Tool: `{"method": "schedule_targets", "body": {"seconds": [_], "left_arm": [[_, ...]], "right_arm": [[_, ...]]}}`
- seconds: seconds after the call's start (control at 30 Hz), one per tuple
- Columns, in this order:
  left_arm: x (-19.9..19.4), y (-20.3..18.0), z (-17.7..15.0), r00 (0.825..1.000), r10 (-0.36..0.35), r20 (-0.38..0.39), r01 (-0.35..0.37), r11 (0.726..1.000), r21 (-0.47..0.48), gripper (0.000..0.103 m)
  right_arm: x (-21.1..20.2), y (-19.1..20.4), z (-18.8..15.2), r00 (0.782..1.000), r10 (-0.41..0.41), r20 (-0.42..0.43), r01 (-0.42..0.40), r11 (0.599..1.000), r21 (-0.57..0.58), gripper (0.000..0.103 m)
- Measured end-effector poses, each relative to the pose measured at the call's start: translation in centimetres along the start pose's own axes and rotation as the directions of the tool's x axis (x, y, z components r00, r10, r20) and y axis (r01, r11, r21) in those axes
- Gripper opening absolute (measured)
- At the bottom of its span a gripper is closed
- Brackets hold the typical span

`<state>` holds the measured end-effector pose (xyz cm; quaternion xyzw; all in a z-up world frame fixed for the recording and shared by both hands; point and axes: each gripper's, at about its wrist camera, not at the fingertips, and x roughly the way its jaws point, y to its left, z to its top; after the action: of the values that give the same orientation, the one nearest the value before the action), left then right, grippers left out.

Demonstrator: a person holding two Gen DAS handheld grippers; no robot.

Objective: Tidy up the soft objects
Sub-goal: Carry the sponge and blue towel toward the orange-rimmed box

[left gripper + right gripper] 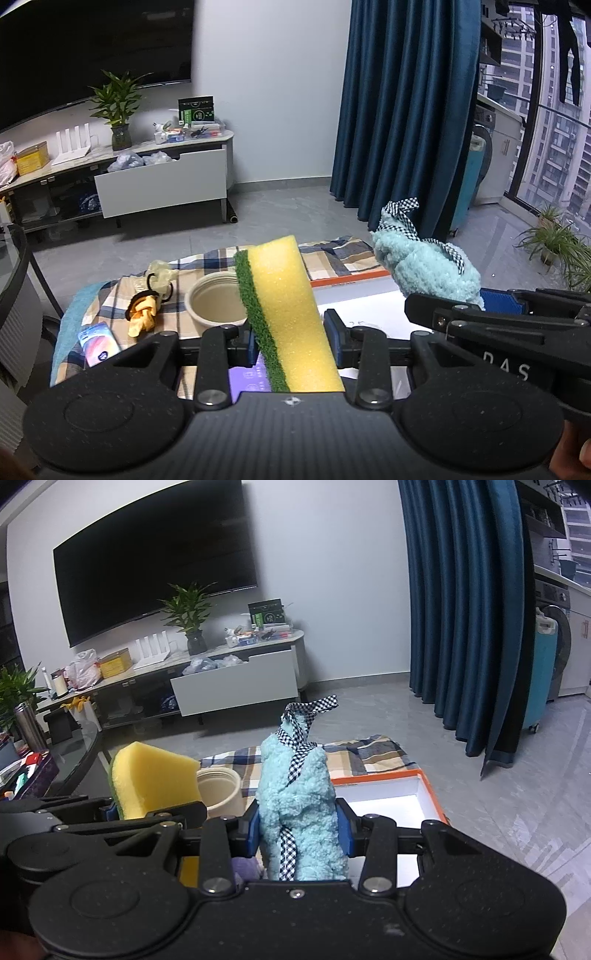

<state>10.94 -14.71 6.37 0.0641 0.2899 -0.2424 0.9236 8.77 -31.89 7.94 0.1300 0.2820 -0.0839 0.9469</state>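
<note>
Carrying step, by the look of it. Left tool point(291, 338) clamped on a yellow-green sponge point(286, 310), right tool point(299, 830) clamped on a fluffy blue cloth point(299, 812), both raised above the plaid-covered desk point(332, 258). Next, probably: lowering each over the orange-rimmed box point(388, 794), then parting the jaws, sponge beside cloth.

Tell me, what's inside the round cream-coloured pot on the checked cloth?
The round cream-coloured pot looks empty where visible; the yellow-and-green sponge in the left gripper hides part.
</note>
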Motion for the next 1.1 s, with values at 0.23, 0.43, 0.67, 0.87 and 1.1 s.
{"method": "schedule_targets", "body": {"seconds": [0.23, 0.43, 0.67, 0.87, 1.1], "left_arm": [[0.8, -1.1, 0.0, 1.0, -0.016, -0.013, 0.016, 1.0, 0.013, 0.036], [1.4, -1.8, 0.0, 0.999, -0.031, -0.024, 0.032, 0.999, 0.024, 0.036], [2.1, -2.6, -0.1, 0.998, -0.048, -0.038, 0.049, 0.998, 0.033, 0.036], [2.8, -3.3, -0.1, 0.997, -0.058, -0.051, 0.06, 0.997, 0.045, 0.036], [4.0, -4.1, -0.2, 0.995, -0.062, -0.074, 0.066, 0.997, 0.047, 0.036]], "right_arm": [[0.1, -1.3, -0.2, 1.0, -0.023, -0.004, 0.023, 1.0, 0.016, 0.049], [0.4, -2.5, -0.3, 0.999, -0.041, -0.009, 0.042, 0.999, 0.033, 0.049], [0.6, -3.7, -0.5, 0.998, -0.059, -0.016, 0.059, 0.997, 0.047, 0.049], [1.0, -4.7, -0.6, 0.997, -0.073, -0.024, 0.074, 0.996, 0.057, 0.05], [2.1, -5.9, -0.6, 0.995, -0.09, -0.039, 0.092, 0.994, 0.065, 0.05]]}}
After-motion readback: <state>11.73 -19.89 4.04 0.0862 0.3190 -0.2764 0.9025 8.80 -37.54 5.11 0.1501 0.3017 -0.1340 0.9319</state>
